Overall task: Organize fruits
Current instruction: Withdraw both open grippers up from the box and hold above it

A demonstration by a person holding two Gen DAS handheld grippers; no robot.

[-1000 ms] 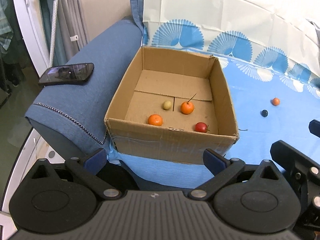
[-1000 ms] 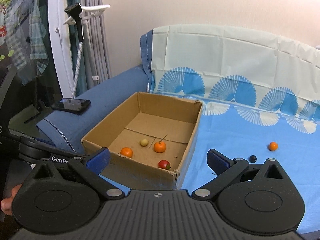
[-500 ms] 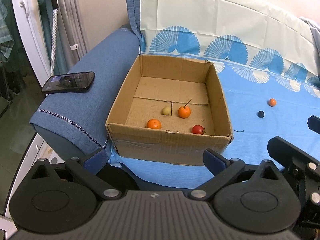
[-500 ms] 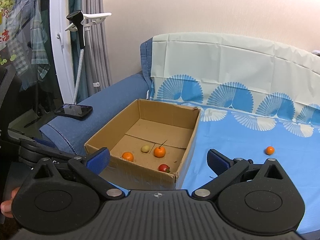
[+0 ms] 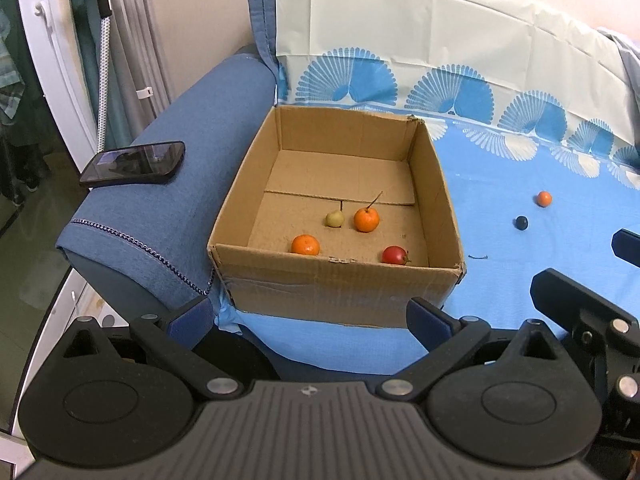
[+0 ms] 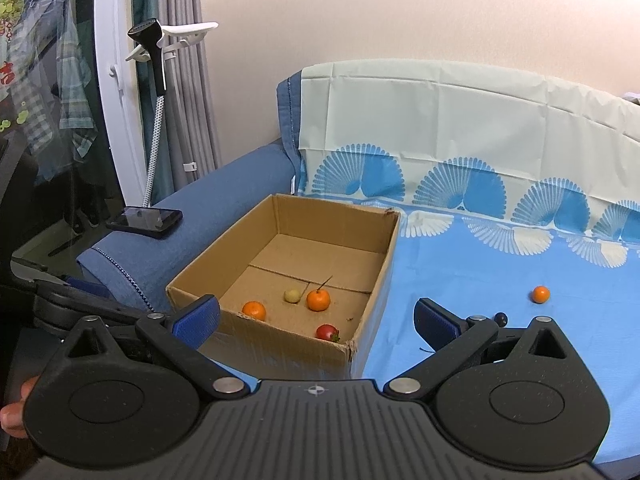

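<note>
**Partly done: four fruits boxed, two left on the cloth**

Here, at frame centre in the left wrist view, an open cardboard box [image 5: 336, 280] on a blue patterned cloth [image 5: 500, 184] over a sofa. Inside, toward the near wall: a mandarin [image 5: 305, 245], a stemmed orange [image 5: 366, 219], a small yellow-green pear [image 5: 334, 219] and a red fruit [image 5: 395, 255]. Outside, at right of frame and well apart from the box: a small orange fruit [image 5: 543, 198] and a dark round fruit [image 5: 521, 222], near each other, neither touching. Left gripper [image 5: 310, 316] at the bottom edge, spread wide, holding nothing. Right gripper [image 6: 316, 318] likewise spread wide and bare, low in the right wrist view, the dark fruit just beyond its right-hand finger. At upper left, unrelated to the task, a phone [image 5: 134, 163] on the sofa arm [image 5: 192, 128]. Judged roughly two-thirds complete; remaining, by this reading, both loose fruits into the box.
</note>
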